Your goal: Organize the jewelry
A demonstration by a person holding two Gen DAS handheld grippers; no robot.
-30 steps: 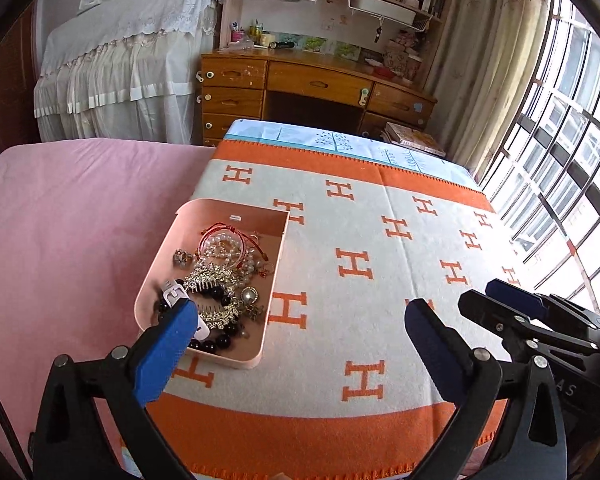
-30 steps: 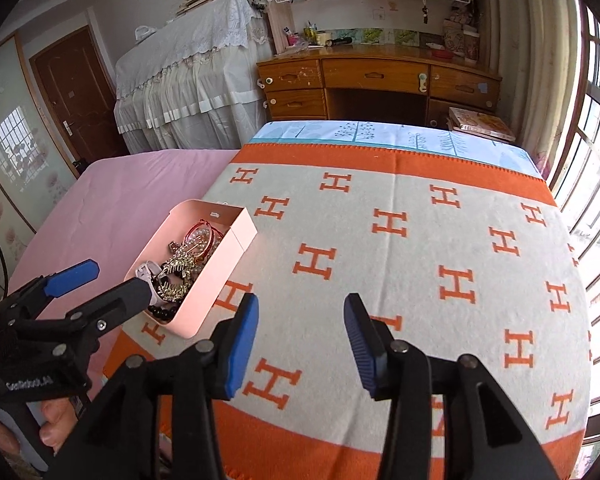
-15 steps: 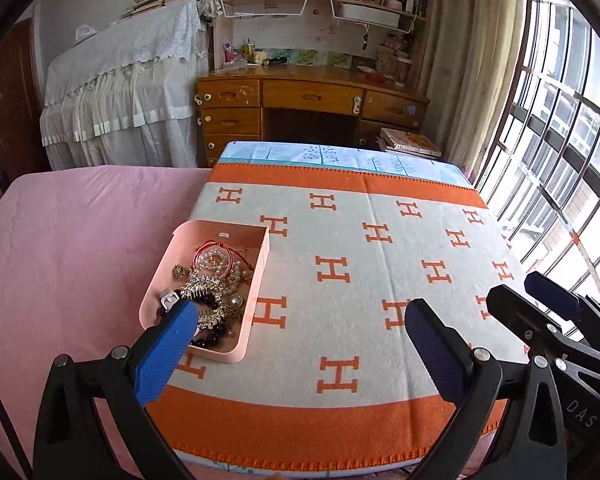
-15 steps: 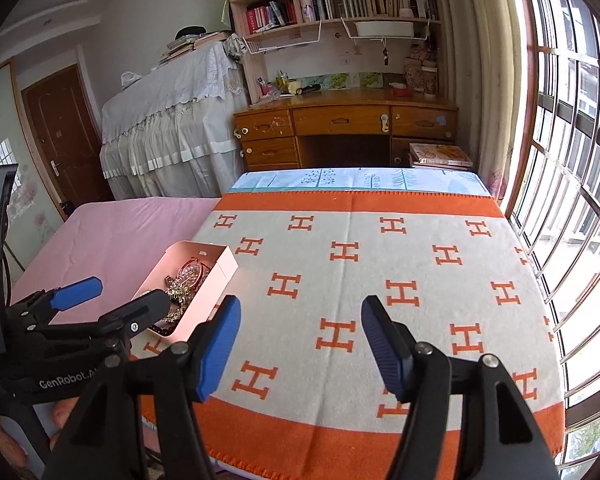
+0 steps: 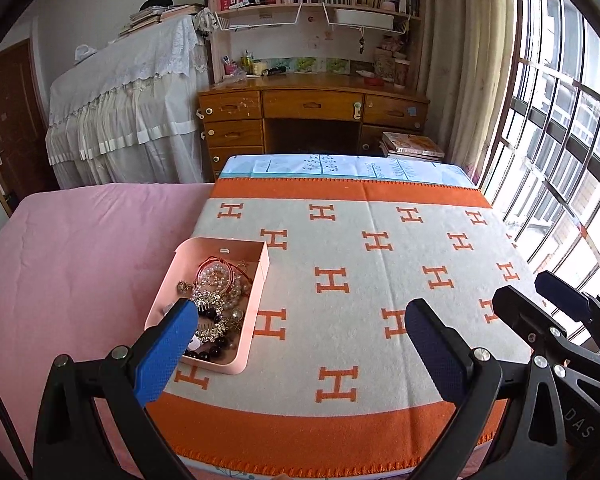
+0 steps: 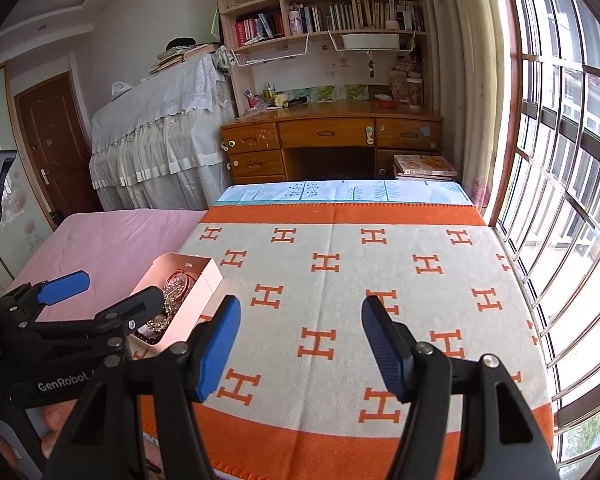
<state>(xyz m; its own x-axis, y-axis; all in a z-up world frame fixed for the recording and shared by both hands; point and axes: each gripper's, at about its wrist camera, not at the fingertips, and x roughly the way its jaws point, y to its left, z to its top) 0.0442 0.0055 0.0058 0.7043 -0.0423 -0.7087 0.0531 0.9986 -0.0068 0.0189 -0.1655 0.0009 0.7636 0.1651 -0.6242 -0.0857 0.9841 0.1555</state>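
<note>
A pink tray [image 5: 256, 294] sits on the left part of an orange-and-grey H-patterned blanket [image 5: 360, 280]. It holds a tangled pile of jewelry [image 5: 216, 300]: pearl strands, a red cord bracelet, gold pieces and black beads. My left gripper [image 5: 300, 344] is open and empty, held above the blanket's near edge, its left finger over the tray's near corner. My right gripper [image 6: 300, 344] is open and empty, to the right of the tray [image 6: 204, 284]. The left gripper also shows at the left of the right wrist view [image 6: 100, 296].
A pink sheet [image 5: 80, 248] covers the bed left of the blanket. A wooden desk [image 5: 312, 116] with shelves stands beyond the bed. A cloth-covered piece of furniture [image 5: 128, 112] stands at back left. A barred window [image 5: 560, 140] runs along the right.
Both grippers have pulled back and risen, so the tray and blanket look smaller and more of the room shows. The right gripper has opened wider.
</note>
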